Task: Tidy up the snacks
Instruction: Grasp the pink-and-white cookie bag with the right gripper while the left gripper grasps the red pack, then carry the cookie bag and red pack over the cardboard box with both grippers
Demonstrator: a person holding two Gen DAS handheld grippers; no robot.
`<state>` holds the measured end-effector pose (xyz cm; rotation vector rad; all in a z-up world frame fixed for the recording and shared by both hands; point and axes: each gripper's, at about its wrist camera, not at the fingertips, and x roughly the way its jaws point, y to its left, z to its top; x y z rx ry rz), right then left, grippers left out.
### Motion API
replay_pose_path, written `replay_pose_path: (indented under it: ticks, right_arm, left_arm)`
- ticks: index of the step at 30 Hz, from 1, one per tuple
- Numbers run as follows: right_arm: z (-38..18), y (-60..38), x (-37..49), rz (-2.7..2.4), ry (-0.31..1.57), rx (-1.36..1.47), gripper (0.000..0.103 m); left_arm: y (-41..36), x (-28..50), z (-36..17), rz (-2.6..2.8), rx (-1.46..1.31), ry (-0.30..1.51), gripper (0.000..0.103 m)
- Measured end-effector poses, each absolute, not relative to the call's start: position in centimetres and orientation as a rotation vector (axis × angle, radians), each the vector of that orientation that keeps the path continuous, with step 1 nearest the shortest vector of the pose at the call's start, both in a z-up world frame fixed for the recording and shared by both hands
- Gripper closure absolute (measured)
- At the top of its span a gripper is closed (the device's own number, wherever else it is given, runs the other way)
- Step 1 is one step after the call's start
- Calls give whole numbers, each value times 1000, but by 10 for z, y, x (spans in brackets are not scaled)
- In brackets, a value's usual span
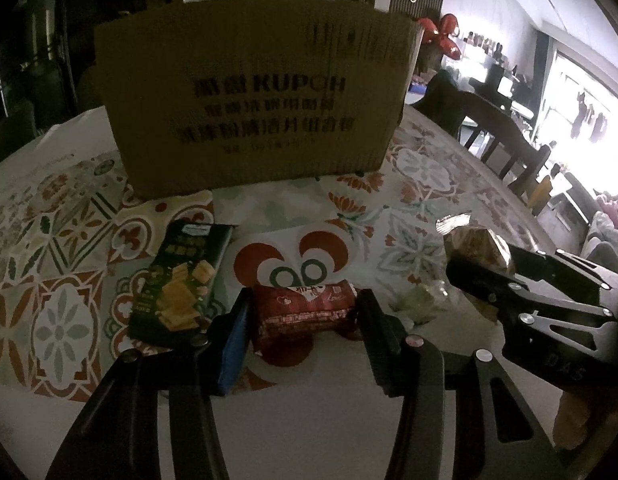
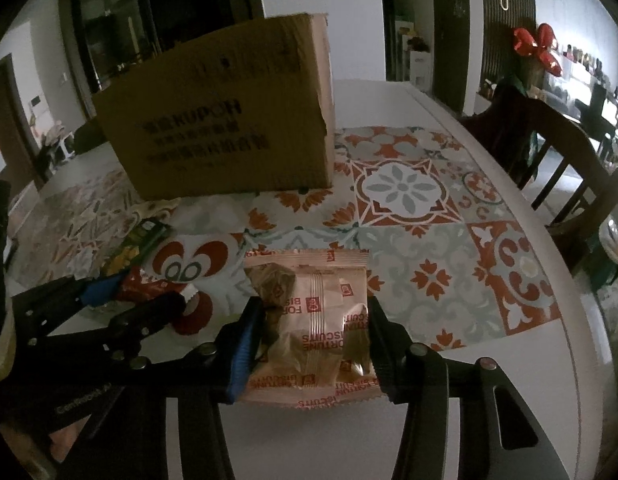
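Note:
My left gripper [image 1: 303, 316] is shut on a red snack packet [image 1: 305, 306], its fingers against both sides of it, low over the tablecloth. A dark green cracker packet [image 1: 181, 280] lies on the table just left of it. My right gripper [image 2: 313, 332] is shut on a pink fortune biscuits packet [image 2: 313, 328]; the packet also shows in the left wrist view [image 1: 475, 248]. A brown cardboard box [image 1: 257, 104] stands behind the snacks and also shows in the right wrist view [image 2: 225, 120]. The left gripper [image 2: 141, 300] appears at lower left in the right wrist view.
A patterned tablecloth [image 2: 401, 192] covers the white round table [image 2: 541, 360]. A small clear wrapper [image 1: 421, 300] lies between the two grippers. Wooden chairs [image 2: 557, 160] stand at the table's right edge. Red balloons [image 2: 537, 46] hang at the back right.

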<state>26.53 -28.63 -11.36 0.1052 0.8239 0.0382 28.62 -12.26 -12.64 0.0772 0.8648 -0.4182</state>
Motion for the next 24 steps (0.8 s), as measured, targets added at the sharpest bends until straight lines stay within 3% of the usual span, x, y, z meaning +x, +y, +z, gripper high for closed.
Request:
replay_pose_path:
  ticks: [24]
  right_arm:
    - [-40, -266, 230, 51, 639, 109, 52]
  left_arm:
    - [-89, 246, -34, -372, 43, 652, 52]
